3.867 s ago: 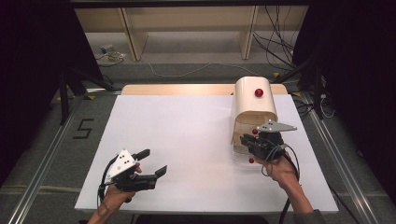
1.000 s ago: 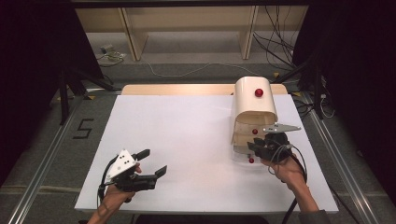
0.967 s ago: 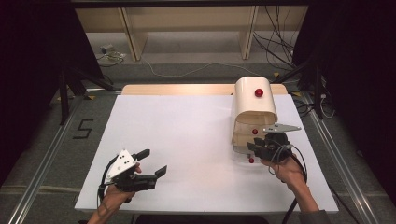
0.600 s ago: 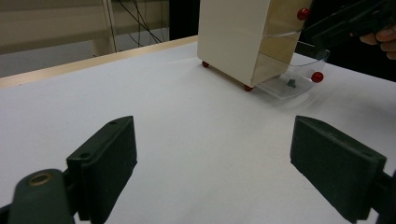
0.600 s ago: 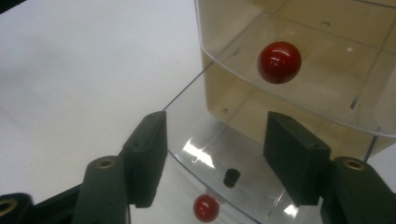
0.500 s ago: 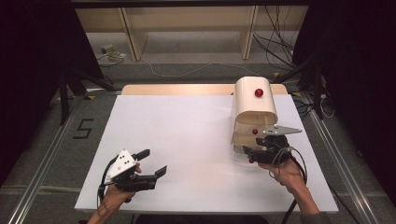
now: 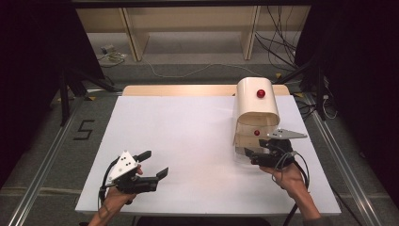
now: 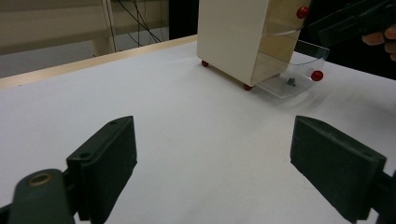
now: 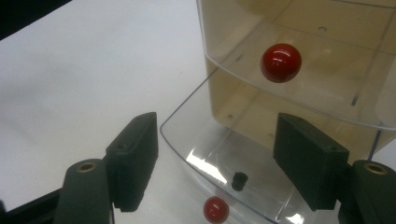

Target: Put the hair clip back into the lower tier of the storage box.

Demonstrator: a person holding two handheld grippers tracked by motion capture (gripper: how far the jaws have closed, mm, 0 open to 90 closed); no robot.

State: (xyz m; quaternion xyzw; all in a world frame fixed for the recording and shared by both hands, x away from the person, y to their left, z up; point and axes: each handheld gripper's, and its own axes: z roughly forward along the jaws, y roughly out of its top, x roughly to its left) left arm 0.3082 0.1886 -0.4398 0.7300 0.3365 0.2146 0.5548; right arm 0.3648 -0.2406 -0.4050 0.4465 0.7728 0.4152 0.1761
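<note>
Now the released right gripper (image 9: 215, 154) faces the clear, red-knobbed drawer (image 9: 219, 154), pulled out.

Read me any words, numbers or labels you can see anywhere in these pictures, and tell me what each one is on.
"5": a dark figure marked on the grey floor left of the table, in the high view.
No print or label shows on the cream cabinet, its clear drawers, or its red knobs.
No readable marking on the left hand-held gripper or the right hand-held gripper.
</note>
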